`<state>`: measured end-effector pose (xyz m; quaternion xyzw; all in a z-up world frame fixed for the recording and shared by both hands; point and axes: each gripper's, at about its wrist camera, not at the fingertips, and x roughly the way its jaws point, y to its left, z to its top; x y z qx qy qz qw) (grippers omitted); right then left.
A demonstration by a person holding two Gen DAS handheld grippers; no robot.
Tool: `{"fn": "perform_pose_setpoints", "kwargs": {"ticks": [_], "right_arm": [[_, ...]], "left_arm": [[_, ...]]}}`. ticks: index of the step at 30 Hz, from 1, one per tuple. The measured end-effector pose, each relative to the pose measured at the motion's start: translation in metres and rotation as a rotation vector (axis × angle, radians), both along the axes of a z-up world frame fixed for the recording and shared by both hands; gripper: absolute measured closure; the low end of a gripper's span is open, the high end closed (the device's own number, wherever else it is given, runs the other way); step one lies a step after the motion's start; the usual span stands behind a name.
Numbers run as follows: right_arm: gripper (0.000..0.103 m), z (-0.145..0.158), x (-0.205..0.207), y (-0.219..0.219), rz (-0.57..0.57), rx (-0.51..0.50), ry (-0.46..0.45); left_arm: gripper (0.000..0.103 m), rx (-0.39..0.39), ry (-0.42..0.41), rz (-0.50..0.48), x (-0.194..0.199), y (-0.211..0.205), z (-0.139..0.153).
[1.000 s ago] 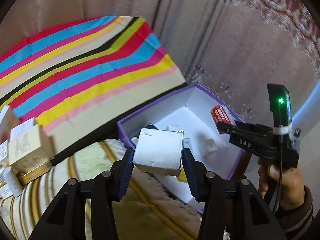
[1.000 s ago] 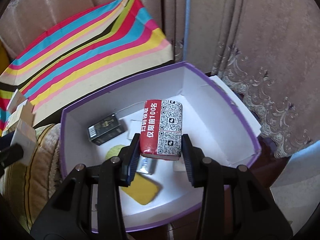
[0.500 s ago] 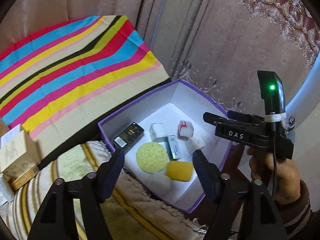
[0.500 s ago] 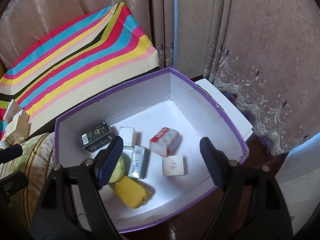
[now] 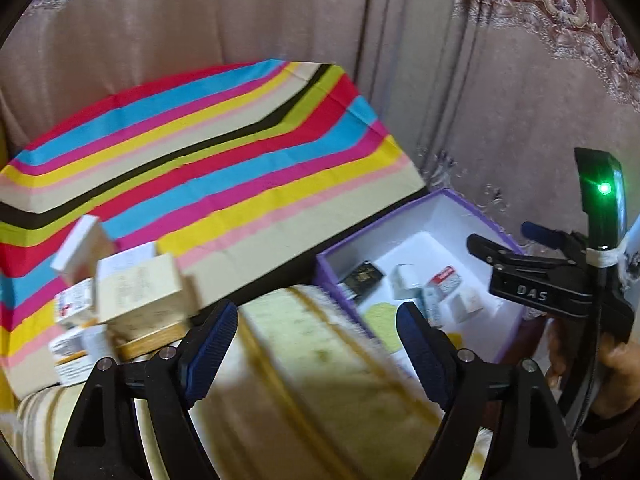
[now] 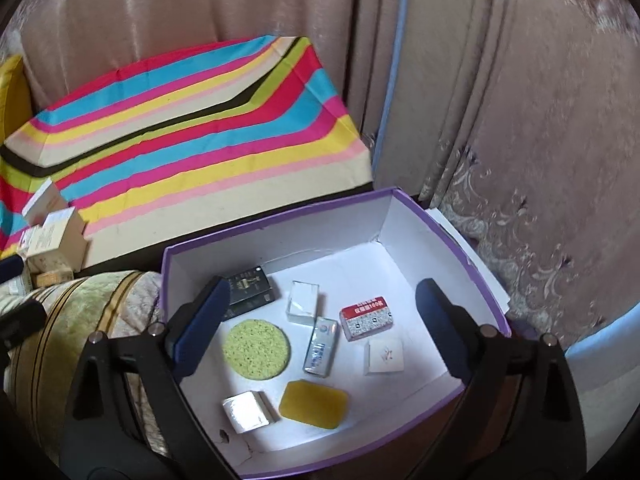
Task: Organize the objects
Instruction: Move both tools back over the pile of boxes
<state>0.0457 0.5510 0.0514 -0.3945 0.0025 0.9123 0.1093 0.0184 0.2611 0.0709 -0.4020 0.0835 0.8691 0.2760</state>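
Both claws are spread apart and empty, the left claw (image 5: 316,344) and the right claw (image 6: 324,328). The remaining small cartons (image 5: 132,300) are stacked at nine o'clock in the left view, on the striped cloth (image 5: 240,168), well apart from the purple box (image 6: 276,232). One carton should be squared between the pads before closing, so the stack is not toppled.

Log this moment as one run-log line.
left tool: open, empty | right tool: open, empty, above purple box | red-and-white pack: in box | small boxes: still on sofa

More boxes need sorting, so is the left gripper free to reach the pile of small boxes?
Probably yes: the left gripper is open and empty, and the pile of small boxes sits uncovered just left of it.
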Motion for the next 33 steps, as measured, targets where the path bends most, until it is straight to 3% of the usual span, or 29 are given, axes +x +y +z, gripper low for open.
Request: {"fn": "perform_pose_setpoints", "kwargs": {"ticks": [5,9,17,24,29,33], "right_arm": [[0.008,0.011,0.0,-0.032,0.112,-0.019,0.032],[0.008,0.013,-0.003,-0.044,0.164,-0.12,0.026],[0.008,-0.002,-0.012,-0.087,0.314,-0.183,-0.052],[0.008,-0.006,-0.015,-0.121,0.399,-0.176,-0.081],[0.008,-0.009,-0.019,-0.136,0.445,-0.168,-0.094],[0.008,-0.01,-0.02,-0.142,0.458,-0.165,-0.102]], "left_arm": [[0.02,0.027,0.039,0.094,-0.002,-0.042,0.003],[0.02,0.059,-0.012,0.162,-0.008,-0.08,0.001],[0.02,0.069,-0.055,0.262,-0.012,-0.135,-0.007],[0.021,0.136,-0.147,0.323,-0.026,-0.16,-0.02],[0.023,0.27,-0.297,0.374,-0.042,-0.174,-0.037],[0.029,0.293,-0.393,0.437,-0.053,-0.176,-0.053]]}}
